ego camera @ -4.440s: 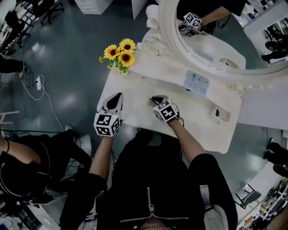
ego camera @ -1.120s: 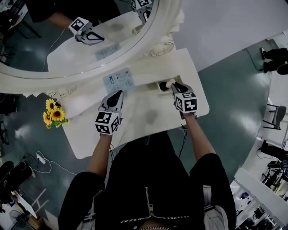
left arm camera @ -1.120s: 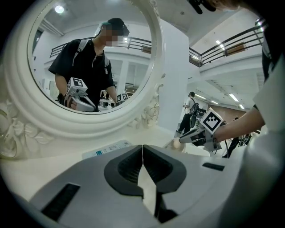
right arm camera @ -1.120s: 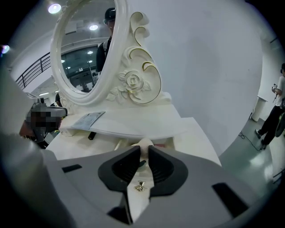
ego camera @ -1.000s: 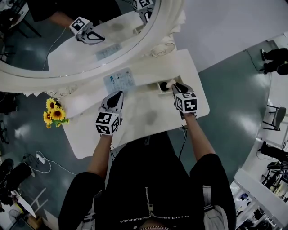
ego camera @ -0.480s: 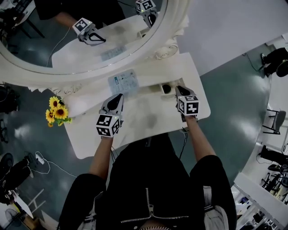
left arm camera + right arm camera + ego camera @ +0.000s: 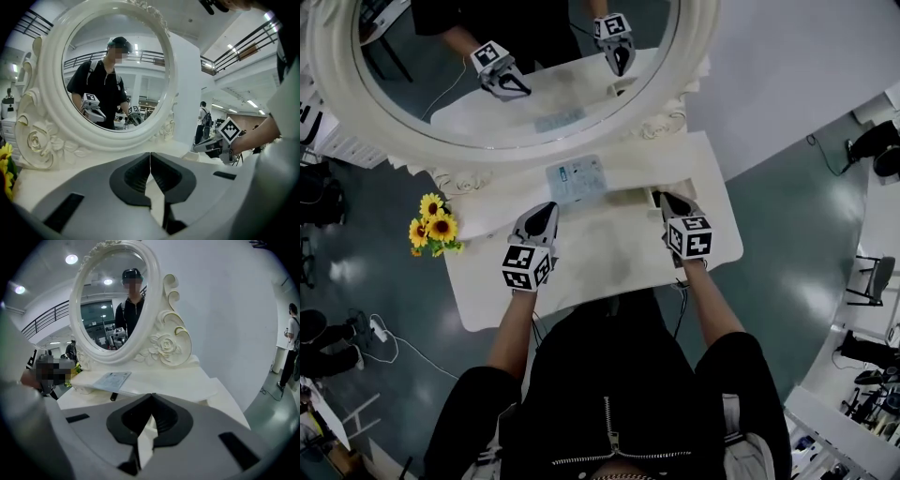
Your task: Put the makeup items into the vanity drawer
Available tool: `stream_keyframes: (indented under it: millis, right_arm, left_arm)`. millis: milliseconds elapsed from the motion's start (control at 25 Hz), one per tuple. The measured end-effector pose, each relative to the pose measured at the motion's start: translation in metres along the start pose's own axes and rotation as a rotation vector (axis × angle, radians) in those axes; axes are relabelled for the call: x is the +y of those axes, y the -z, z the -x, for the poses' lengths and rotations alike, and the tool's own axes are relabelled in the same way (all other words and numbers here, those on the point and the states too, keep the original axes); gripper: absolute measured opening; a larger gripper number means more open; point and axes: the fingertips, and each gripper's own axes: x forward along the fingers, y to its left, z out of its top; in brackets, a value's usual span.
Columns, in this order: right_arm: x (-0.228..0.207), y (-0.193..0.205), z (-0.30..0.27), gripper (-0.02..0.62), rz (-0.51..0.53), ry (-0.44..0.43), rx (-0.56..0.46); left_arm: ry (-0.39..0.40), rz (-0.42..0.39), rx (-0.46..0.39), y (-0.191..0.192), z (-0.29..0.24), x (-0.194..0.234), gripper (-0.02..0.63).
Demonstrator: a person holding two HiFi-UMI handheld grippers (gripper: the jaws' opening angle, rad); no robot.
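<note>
The makeup thing that is easy to see is a flat pale blue pack (image 7: pixel 577 178). It is a thin rectangle, pale blue and white, with tiny dark marks on top that are too small to read. It lies flat on the raised back step of the white table (image 7: pixel 609 258), just under the round mirror (image 7: pixel 516 70), in the upper middle of the head view. In the right gripper view a small dark stick (image 7: pixel 114 397) lies on the table top just below the near edge of the pack, left of the middle of the frame. I cannot tell what kind of makeup it is.

The right gripper (image 7: pixel 664 198) is to the right of the blue pack, near the right end of the table. Its jaws have just been closing and now they are tight together, with nothing seen between them. A little white box (image 7: pixel 652 194) sits just beside its tips, and what is inside is hidden.

The left gripper (image 7: pixel 547 207) is below and a bit left of the blue pack, over the bare table top. Its jaws are pressed together too and hold nothing.

Yellow flowers (image 7: pixel 437 230) stand at the left end of the table. The mirror shows both grippers and the person in black clothes (image 7: pixel 619 394) who holds them
</note>
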Motion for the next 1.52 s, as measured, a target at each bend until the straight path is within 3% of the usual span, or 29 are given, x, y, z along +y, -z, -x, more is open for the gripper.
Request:
stream_keyframes:
  millis: [440, 800, 1120, 1520]
  right_arm:
    - [0.101, -0.074, 0.012, 0.005, 0.158, -0.156, -0.215]
    - [0.152, -0.110, 0.023, 0.005, 0.208, -0.210, -0.284]
    - [0.178, -0.114, 0.017, 0.003, 0.257, -0.229, -0.294]
    - [0.174, -0.112, 0.017, 0.003, 0.274, -0.211, -0.299]
  left_arm:
    - [-0.096, -0.014, -0.105, -0.022, 0.061, 0.027, 0.021]
    - [-0.188, -0.008, -0.164, -0.032, 0.108, 0.059, 0.021]
    - [-0.228, -0.005, -0.176, -0.030, 0.130, 0.074, 0.021]
    - [-0.217, 0.018, -0.183, -0.027, 0.127, 0.076, 0.021]
